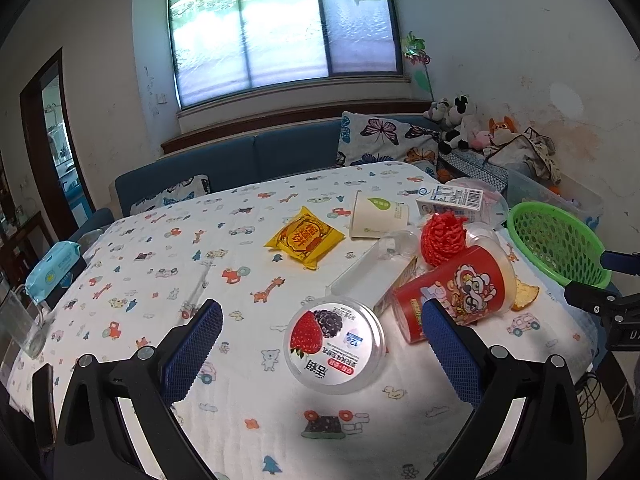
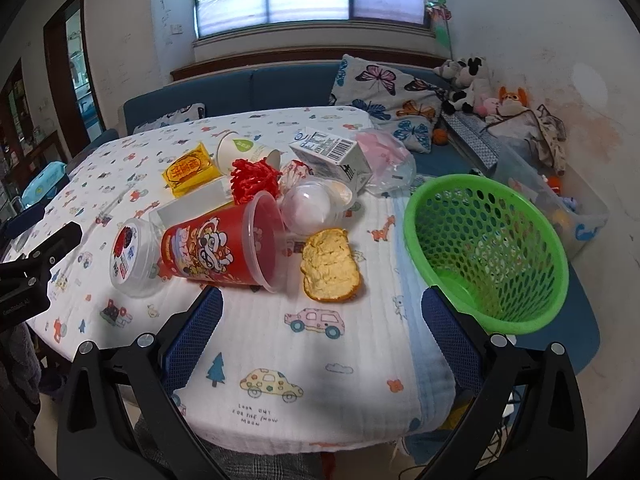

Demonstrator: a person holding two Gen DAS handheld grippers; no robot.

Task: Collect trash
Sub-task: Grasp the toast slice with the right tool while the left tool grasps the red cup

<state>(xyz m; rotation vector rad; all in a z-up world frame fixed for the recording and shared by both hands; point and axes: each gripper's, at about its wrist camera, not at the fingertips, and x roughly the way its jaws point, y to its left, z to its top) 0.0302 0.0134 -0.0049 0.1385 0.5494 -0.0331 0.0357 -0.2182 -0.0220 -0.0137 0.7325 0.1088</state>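
Trash is piled on the patterned tablecloth (image 1: 168,264). A round yogurt tub (image 1: 334,346) lies on its side between the fingers of my open left gripper (image 1: 324,344), untouched by either pad. Just right of it a red printed cup (image 1: 456,292) lies tipped over. Behind are a red net (image 1: 442,236), a yellow snack packet (image 1: 304,236), a white paper cup (image 1: 376,214) and a milk carton (image 1: 452,200). My right gripper (image 2: 322,332) is open over bare cloth, near a bread piece (image 2: 330,266), with the red cup (image 2: 224,244) to its left. The empty green basket (image 2: 488,252) stands at the table's right edge.
A clear dome lid (image 2: 308,208) and a white tray (image 1: 360,276) sit in the pile. A wet-wipes pack (image 1: 54,262) and a glass jug (image 1: 20,324) are at the table's left. Behind are a blue sofa with butterfly cushions (image 1: 384,140), plush toys (image 1: 460,124) and a clear bin (image 2: 560,208).
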